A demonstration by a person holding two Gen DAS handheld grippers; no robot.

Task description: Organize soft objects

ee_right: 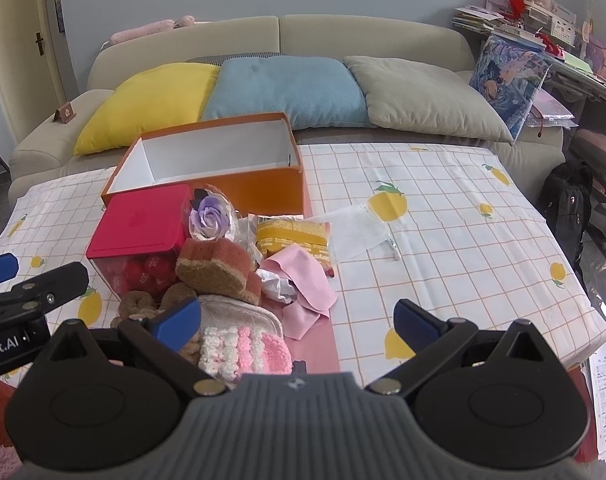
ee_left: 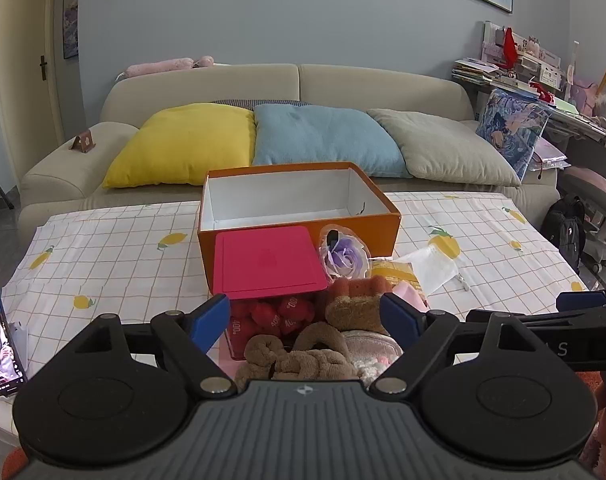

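**Soft pile dead ahead of both tongs, box beyond**

Heaped at the near edge of the lemon-print tablecloth (ee_right: 443, 240): brown knotted plush (ee_left: 303, 356), sponge (ee_right: 219, 264), pink cloth (ee_right: 303, 284), pink-and-white knit piece (ee_right: 243, 348). Directly in front of the left gripper (ee_left: 305, 316), plush between its fingers but apparently untouched; spread wide, holding nothing. Slightly left of centre for the right gripper (ee_right: 297, 316), likewise wide open and empty, knit piece just beside its left finger. Left probably nearer the plush, right nearer the knit and cloth. Plush long axis roughly left to right.

Farther off, touching the pile: red-lidded container (ee_left: 269, 260), purple flower (ee_right: 211, 216), then the open, empty orange box (ee_left: 299, 204), likely the destination. Beyond the table, a sofa (ee_left: 287, 80) with cushions.
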